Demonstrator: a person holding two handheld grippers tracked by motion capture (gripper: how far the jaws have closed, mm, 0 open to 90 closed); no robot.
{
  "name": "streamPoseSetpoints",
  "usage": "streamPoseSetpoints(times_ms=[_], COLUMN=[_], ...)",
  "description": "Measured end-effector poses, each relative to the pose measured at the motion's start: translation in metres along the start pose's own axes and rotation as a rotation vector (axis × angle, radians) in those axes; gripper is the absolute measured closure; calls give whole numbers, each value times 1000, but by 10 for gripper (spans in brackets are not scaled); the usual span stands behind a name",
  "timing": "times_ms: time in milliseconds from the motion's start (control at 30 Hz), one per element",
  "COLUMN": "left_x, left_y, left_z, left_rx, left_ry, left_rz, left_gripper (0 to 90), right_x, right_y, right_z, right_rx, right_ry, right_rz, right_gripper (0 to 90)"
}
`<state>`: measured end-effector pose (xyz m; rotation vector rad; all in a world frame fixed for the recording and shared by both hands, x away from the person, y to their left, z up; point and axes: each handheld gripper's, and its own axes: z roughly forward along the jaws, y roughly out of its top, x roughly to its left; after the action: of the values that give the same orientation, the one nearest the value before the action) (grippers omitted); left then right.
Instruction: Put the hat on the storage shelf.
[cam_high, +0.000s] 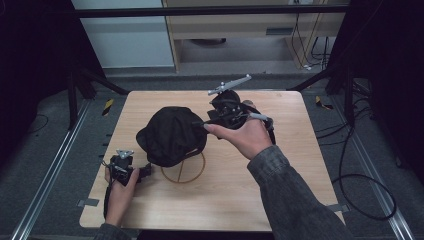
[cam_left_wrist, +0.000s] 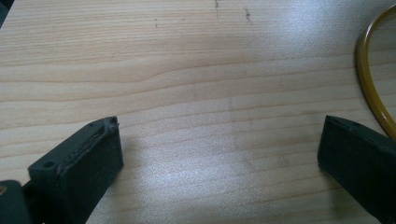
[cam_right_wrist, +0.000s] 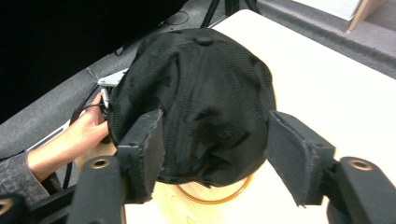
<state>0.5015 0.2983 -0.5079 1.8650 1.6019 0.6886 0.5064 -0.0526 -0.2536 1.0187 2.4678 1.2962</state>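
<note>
A black cap (cam_high: 172, 135) rests on a yellow wire stand (cam_high: 183, 170) in the middle of the wooden table (cam_high: 250, 190). My right gripper (cam_high: 201, 124) comes at the cap from its right side. In the right gripper view the cap (cam_right_wrist: 201, 93) sits between the spread jaws of the right gripper (cam_right_wrist: 215, 116), which is open, and a gap shows at the right pad. The stand's ring (cam_right_wrist: 212, 196) peeks out below the cap. My left gripper (cam_high: 148, 170) lies low at the cap's front left, and the left gripper (cam_left_wrist: 220, 126) is open over bare wood, with the yellow ring (cam_left_wrist: 371, 88) at its right.
The person's left hand (cam_right_wrist: 79, 135) holds the left gripper behind the cap. Black frame bars and cables (cam_high: 360, 190) surround the table on the grey floor. Bare wood lies to the right of the cap and toward the table's near edge.
</note>
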Motion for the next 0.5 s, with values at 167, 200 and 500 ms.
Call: streamPoseSetpoints(times_ms=[167, 200, 500], left_x=[0, 0, 0], left_y=[0, 0, 0], left_z=[0, 0, 0], left_rx=[0, 0, 1], left_ry=[0, 0, -1], left_rz=[0, 0, 3], left_gripper=[0, 0, 0], right_x=[-7, -7, -17], right_y=[-2, -2, -6], right_z=[-14, -14, -37], right_rx=[-18, -18, -58], right_ry=[-23, -23, -77], right_rz=[21, 21, 39], right_gripper=[253, 253, 134])
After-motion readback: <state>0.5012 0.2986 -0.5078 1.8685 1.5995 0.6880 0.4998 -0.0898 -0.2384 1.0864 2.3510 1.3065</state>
